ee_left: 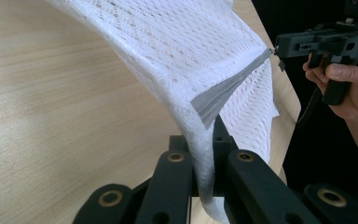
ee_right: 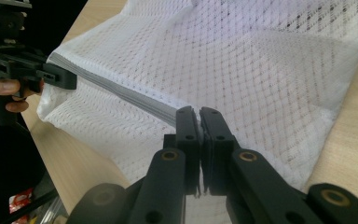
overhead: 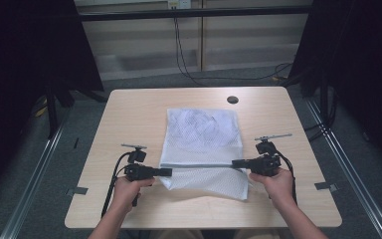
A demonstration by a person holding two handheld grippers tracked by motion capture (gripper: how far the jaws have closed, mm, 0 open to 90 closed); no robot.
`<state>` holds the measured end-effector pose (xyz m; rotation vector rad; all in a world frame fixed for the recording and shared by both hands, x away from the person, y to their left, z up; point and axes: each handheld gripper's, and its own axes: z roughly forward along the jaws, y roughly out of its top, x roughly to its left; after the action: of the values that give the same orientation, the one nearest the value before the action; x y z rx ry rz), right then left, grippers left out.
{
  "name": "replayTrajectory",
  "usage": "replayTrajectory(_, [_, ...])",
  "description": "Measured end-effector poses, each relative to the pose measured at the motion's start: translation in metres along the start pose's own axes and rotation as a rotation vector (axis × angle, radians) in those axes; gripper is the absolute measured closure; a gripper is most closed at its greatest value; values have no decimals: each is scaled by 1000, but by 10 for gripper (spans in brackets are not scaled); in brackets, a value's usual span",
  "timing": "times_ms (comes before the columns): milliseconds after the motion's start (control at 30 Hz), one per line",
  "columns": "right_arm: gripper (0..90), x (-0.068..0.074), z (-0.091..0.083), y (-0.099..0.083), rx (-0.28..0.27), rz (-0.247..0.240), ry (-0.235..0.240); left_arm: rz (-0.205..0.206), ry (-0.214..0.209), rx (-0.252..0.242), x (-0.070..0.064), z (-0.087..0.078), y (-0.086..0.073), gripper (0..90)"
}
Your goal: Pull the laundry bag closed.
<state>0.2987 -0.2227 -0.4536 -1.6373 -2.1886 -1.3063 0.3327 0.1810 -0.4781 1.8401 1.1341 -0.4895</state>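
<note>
While each tool (overhead: 165,172) (overhead: 237,163) clamps an end of the white mesh laundry bag's (overhead: 204,134) grey zipper (overhead: 199,165), overpulling may tear fabric.

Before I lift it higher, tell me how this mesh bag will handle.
The mesh bag is probably floppy: it sags and folds between the left gripper and right gripper. It looks light, thin see-through netting. The zipper, stretched taut between them, seems the firmest part to hold.

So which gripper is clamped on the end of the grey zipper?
The right gripper: its fingers pinch the zipper end; the left gripper grips white mesh bag edge.
</note>
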Motion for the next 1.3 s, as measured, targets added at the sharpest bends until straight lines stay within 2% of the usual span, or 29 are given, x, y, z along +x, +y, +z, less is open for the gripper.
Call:
replayTrajectory(233, [871, -2, -2, -1, 1, -5, -8, -7, -1, -10, 1, -1, 0, 900])
replayTrajectory(367, [871, -3, -3, -2, -2, -2, -13, 12, 2, 4, 1, 0, 0, 900])
replayTrajectory(533, [871, -4, -5, -2, -5, -5, -18, -9, 0, -13, 1, -1, 0, 900])
replayTrajectory(800, [872, -8, -9, -4, -11, 8, -16, 1, -3, 0, 1, 0, 0, 900])
replayTrajectory(833, [871, -8, -9, -4, -11, 6, -17, -15, -6, -8, 0, 0, 0, 900])
replayTrajectory(867, [871, -8, -9, -4, -10, 3, -23, -3, -4, -6, 1, -1, 1, 900])
replayTrajectory(1000, [871, -11, -11, -5, -14, 8, -22, -2, -3, -9, 1, -1, 0, 900])
replayTrajectory(1033, [871, -11, -11, -5, -14, 7, -28, -13, -9, -9, 0, 0, 0, 900])
replayTrajectory(1067, [871, -11, -12, -5, -16, 7, -29, 2, -5, -2, 1, 0, 0, 900])
replayTrajectory(1200, [872, -12, -13, -6, -16, 4, -27, 2, -4, 2, 1, 0, 0, 900])
replayTrajectory(1300, [871, -14, -13, -7, -13, 1, -37, -10, -2, -11, 1, -2, 0, 900])
